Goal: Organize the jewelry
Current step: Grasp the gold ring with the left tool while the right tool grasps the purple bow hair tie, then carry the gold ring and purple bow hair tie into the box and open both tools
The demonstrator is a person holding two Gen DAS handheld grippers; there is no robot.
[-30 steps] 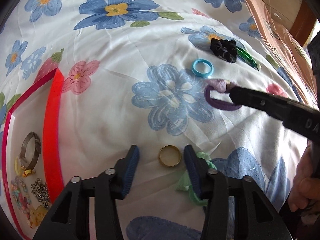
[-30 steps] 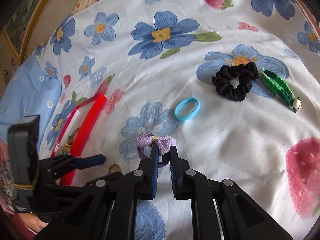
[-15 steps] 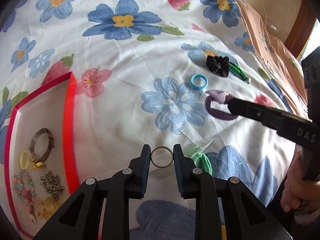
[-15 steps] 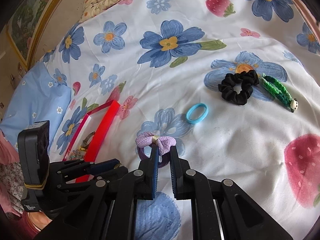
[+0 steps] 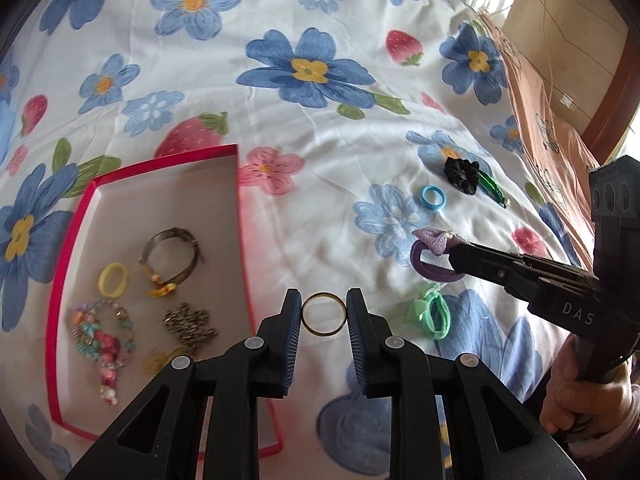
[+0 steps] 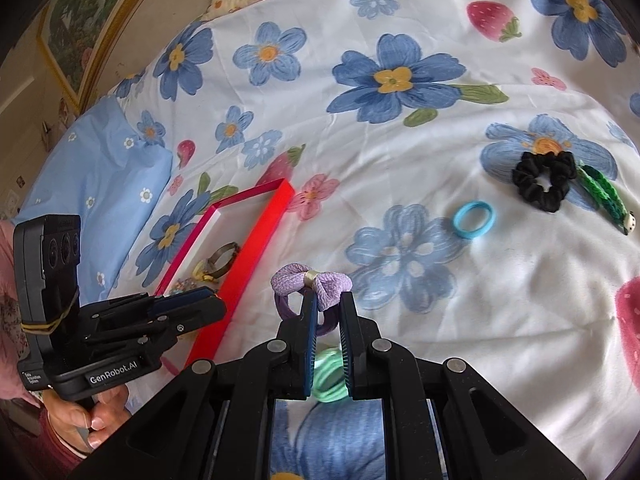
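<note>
My left gripper (image 5: 324, 314) is shut on a gold ring (image 5: 324, 314), which hangs above the bedsheet just right of the red box (image 5: 240, 216). Inside the box lie a metal bangle (image 5: 172, 258), a yellow band (image 5: 113, 282), a beaded bracelet (image 5: 100, 340) and a chain (image 5: 190, 326). My right gripper (image 6: 326, 306) is shut on a purple hair tie with a bow (image 6: 310, 286), lifted off the sheet; the same hair tie (image 5: 434, 254) shows in the left wrist view at the right gripper's tip. The left gripper (image 6: 192, 306) hovers by the box's red wall (image 6: 240, 264).
On the flowered sheet lie a green hair tie (image 5: 434, 314), a blue ring band (image 6: 474, 220), a black scrunchie (image 6: 544, 180) and a green clip (image 6: 604, 198). A blue pillow (image 6: 96, 176) lies at the left, a pink cloth (image 5: 536, 112) at the right edge. A hand (image 5: 580, 396) holds the right gripper.
My left gripper closed on the gold ring, lifted it off the sheet and carried it towards the red box. The right gripper rose a little with the purple hair tie.
</note>
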